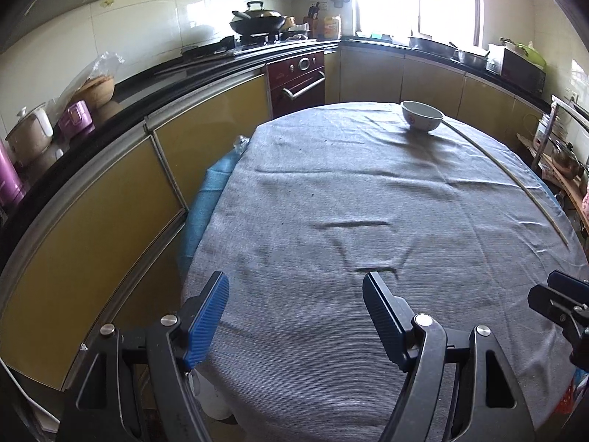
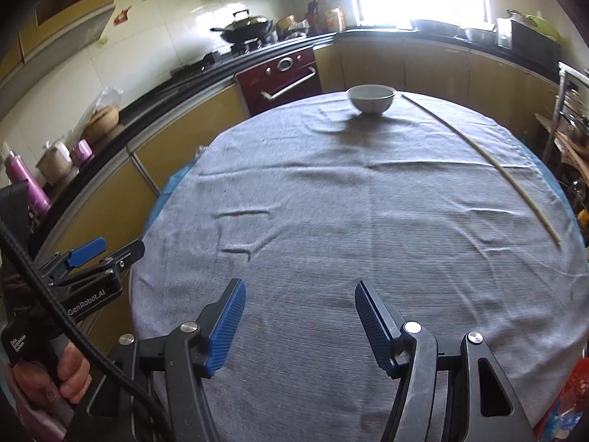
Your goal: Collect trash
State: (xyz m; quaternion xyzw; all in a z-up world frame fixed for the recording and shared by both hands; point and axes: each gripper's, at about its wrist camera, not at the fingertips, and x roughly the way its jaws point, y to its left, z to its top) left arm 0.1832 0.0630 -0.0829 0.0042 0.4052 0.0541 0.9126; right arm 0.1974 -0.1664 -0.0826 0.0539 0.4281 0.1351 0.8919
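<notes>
Sitting at the far edge of the grey-clothed desk (image 1: 368, 202): a white bowl (image 1: 421, 115), upright, its inside looking bare from the right wrist view, though the bottom is partly hidden by the rim. Lying along the right side of the cloth, well apart from both tools: a long thin pale stick (image 1: 515, 180), running from just beside the bowl toward the near right edge. Possibly the only trash in sight, hard to say for sure.

Hovering over the near edge of the desk: the left tool (image 1: 294, 316), blue pads standing apart with nothing between them but cloth. Hovering beside it, to its right: the right tool (image 2: 300, 326), also parted and gripping nothing. Gripping the left tool's handle in the right wrist view: a hand (image 2: 55, 375).

Standing on the dark kitchen counter (image 1: 154, 77) beyond: a lidded wok (image 1: 257, 22) on the stove, a purple cooker (image 1: 75, 118), a white pot (image 1: 31, 132). Nothing lying between the tools and the stick or bowl, only wrinkled cloth.
</notes>
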